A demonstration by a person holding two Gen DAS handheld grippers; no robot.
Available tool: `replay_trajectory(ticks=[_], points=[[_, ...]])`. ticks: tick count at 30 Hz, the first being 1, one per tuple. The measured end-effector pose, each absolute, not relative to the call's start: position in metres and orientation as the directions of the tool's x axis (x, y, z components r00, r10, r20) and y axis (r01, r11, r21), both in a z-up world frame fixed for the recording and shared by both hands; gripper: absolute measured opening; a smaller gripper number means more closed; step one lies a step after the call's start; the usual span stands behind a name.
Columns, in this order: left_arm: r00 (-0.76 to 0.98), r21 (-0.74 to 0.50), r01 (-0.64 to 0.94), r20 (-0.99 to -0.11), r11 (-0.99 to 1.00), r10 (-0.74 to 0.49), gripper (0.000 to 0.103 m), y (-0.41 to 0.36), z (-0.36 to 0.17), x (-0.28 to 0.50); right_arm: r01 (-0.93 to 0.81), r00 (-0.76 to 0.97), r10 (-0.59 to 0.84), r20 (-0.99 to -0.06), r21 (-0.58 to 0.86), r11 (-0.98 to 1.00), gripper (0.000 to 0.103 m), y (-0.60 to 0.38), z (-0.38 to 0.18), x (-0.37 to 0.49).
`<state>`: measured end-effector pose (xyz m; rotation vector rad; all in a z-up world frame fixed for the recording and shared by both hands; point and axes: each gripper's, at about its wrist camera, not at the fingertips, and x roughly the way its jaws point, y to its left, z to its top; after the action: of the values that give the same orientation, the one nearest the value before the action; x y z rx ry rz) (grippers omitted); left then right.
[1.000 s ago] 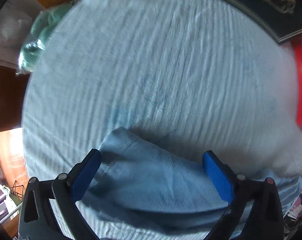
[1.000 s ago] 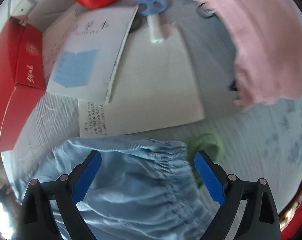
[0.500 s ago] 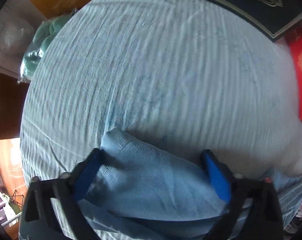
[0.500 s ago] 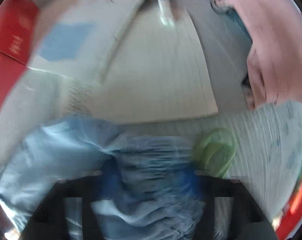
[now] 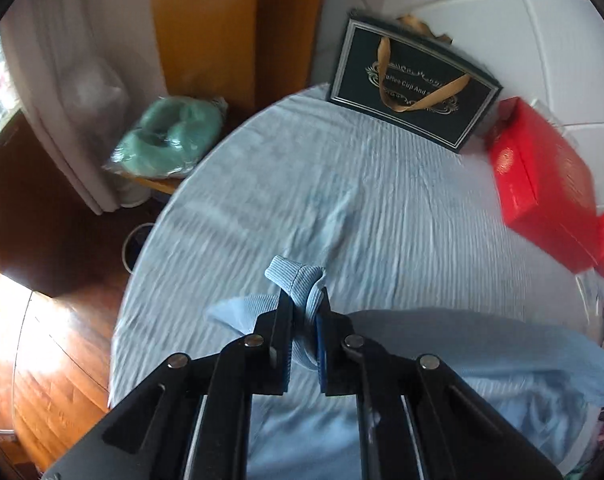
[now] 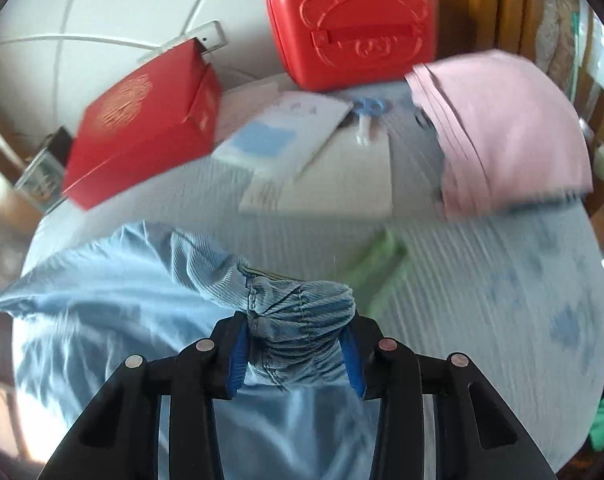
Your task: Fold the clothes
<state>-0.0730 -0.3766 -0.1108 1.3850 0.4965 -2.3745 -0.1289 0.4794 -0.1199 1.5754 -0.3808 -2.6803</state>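
1. While both claws are gripping it, the pale blue garment point(image 5: 481, 364) is hanging between them just above the round, cloth-covered surface point(image 5: 381, 200).
2. The left claw point(image 5: 303, 312) is pinching a hemmed corner, its jaws nearly together on the cloth.
3. The right claw point(image 6: 298, 332) is clamping a thick bunch of gathered waistband, its jaws standing wider around it.
4. Judging from this, a fold or a spreading-out is under way; doing it well is calling for keeping both grips level, drawing the cloth taut so it is not sagging, and laying it down on the bare stretch of the surface.
5. Farther out, the pink stack point(image 6: 501, 136), papers point(image 6: 321, 176) and red boxes point(image 6: 142, 128) are crowding the far side, so staying clear of them is mattering.
6. On the dark gift bag point(image 5: 413, 88), gold lettering is reading roughly "Coffee Cup And"; the rest is blurring out. Handwriting on the papers is too smeared to read.
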Motion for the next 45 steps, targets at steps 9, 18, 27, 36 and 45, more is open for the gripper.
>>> replay_trajectory(ticks=[9, 18, 27, 36, 45], points=[[-0.234, -0.071, 0.539, -0.97, -0.84, -0.067, 0.012, -0.366, -0.187, 0.026, -0.146, -0.331, -0.204, -0.921, 0.264, -0.953, 0.039, 0.501, -0.177, -0.032], [-0.299, -0.119, 0.563, -0.952, -0.818, -0.067, 0.073, -0.358, -0.14, 0.046, -0.173, -0.316, -0.196, -0.928, 0.259, -0.95, 0.067, 0.505, -0.15, -0.02], [-0.315, -0.129, 0.571, -0.946, -0.811, -0.072, 0.074, -0.349, -0.147, 0.022, -0.304, -0.361, -0.186, -0.914, 0.304, -0.903, 0.078, 0.528, -0.129, 0.0], [-0.177, -0.045, 0.561, -0.982, -0.827, -0.067, 0.074, -0.337, -0.206, 0.006, -0.442, -0.32, -0.308, -0.896, 0.429, -0.788, 0.079, 0.513, -0.172, -0.009], [-0.12, 0.051, 0.517, -0.984, -0.855, -0.131, 0.074, -0.328, -0.222, 0.011, -0.221, -0.326, 0.084, -0.942, -0.01, -0.975, 0.014, 0.445, -0.141, -0.044]])
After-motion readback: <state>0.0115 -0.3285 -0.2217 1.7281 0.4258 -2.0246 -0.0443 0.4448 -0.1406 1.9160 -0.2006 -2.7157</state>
